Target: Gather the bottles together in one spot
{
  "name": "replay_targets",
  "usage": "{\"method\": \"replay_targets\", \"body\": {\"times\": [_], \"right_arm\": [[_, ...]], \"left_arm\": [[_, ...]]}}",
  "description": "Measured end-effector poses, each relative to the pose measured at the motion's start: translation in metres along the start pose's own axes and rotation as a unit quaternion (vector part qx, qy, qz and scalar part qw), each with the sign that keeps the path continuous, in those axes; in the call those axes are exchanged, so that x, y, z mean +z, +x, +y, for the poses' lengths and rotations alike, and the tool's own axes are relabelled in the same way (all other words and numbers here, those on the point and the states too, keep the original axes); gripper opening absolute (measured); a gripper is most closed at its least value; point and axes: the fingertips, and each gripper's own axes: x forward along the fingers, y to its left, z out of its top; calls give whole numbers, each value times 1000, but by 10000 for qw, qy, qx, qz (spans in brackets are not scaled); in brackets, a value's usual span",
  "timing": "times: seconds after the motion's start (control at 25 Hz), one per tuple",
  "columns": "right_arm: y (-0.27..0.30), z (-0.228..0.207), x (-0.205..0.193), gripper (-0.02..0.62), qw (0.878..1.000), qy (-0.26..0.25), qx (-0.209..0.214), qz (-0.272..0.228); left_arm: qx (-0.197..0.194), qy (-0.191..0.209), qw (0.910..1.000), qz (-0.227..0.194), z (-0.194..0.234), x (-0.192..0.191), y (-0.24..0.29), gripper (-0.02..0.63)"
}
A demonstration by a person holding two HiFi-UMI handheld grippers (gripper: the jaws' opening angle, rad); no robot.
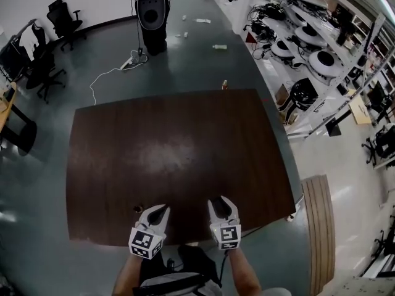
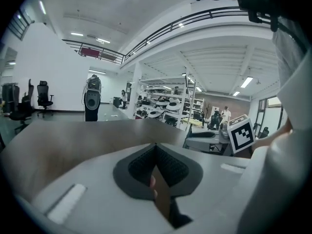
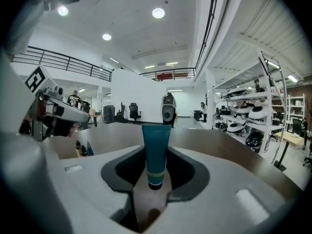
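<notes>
Gripping the tube (image 3: pixel 156 145) cap-down between its pads, the right tool (image 1: pixel 222 203) hangs beside the closed left tool (image 1: pixel 158 209). Small bottles (image 1: pixel 137 208) stand just left of that. A careless set-down could topple them, or the slick tube could slip.

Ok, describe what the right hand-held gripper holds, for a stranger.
At the near edge of the dark brown table, the right hand-held gripper clamps a tube. It is teal, cap down, unlike the small bottles to its left.
</notes>
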Motion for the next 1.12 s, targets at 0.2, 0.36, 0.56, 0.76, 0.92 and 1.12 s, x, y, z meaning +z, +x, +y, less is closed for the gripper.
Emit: {"method": "replay_targets", "body": {"times": [0.2, 0.36, 0.56, 0.76, 0.92, 1.12], "right_arm": [[7, 33, 8, 132, 9996, -55, 257, -29], [12, 58, 17, 132, 9987, -103, 492, -49], [18, 83, 18, 132, 9975, -139, 685, -97], [27, 102, 14, 132, 9962, -180, 850, -56], [34, 113, 6, 132, 9955, -190, 926, -41], [43, 116, -9, 132, 9954, -134, 950, 9]], "left_arm": [[144, -137, 9998, 3, 18, -8, -22, 2], [223, -203, 9995, -7, 26, -9, -37, 2], [345, -263, 9990, -54, 39, -16, -50, 2], [506, -308, 9982, -84, 54, -21, -63, 2], [602, -189, 9979, -120, 63, -26, -70, 2], [735, -188, 9970, -177, 70, -32, -76, 2]]}}
